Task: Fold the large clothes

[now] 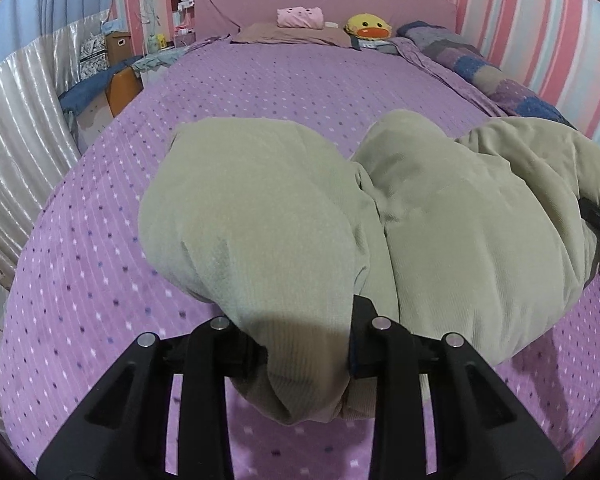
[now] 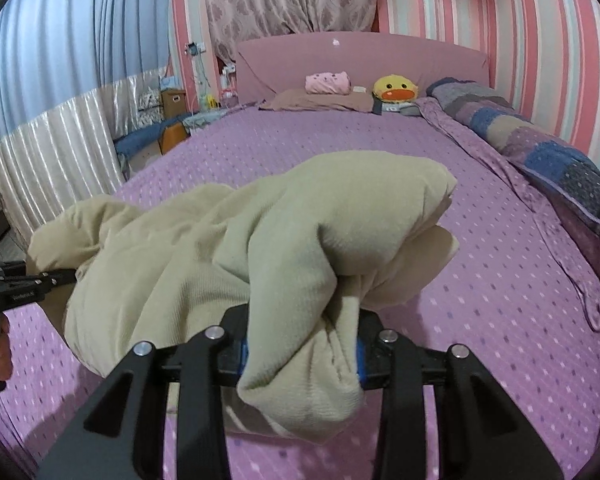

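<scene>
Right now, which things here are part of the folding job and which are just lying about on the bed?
Part of the job:
- beige garment, bunched and lifted over the bed
- left tongs, shut on the garment
- right tongs, shut on the garment
- purple dotted bedspread, the work surface

Lying about:
- yellow duck plush
- pink folded cloth
- patchwork quilt by the wall
</scene>
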{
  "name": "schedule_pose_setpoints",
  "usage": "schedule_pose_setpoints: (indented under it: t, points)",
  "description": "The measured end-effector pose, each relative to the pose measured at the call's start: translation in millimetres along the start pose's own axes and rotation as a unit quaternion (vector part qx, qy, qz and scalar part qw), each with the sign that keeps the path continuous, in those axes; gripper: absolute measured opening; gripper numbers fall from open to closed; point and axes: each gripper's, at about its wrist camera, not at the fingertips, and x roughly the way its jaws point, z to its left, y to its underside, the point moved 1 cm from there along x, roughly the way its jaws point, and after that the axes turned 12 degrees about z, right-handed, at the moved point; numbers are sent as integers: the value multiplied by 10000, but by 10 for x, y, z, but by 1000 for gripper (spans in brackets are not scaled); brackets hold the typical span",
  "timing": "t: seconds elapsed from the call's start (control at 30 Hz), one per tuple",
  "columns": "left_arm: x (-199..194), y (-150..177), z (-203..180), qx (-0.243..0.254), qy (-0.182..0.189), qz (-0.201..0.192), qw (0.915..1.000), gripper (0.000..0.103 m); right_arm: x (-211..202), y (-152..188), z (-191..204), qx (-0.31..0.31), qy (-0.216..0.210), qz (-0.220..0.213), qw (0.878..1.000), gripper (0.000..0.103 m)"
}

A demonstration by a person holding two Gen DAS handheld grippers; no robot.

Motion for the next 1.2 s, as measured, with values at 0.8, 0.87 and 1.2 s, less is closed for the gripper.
schedule_pose_setpoints:
  t: [0.8,0.87,1.2]
  points:
    - [403,580,247,-293,-36,166,9994,33,406,573,-71,35,532,656,9964,37]
    - [432,631,297,-319,-29,158,9994,34,444,589,-81,13,577,701,9959,37]
    - [546,729,438,-423,125,150,9989,40,565,727,-227,314,376,851,9952,41]
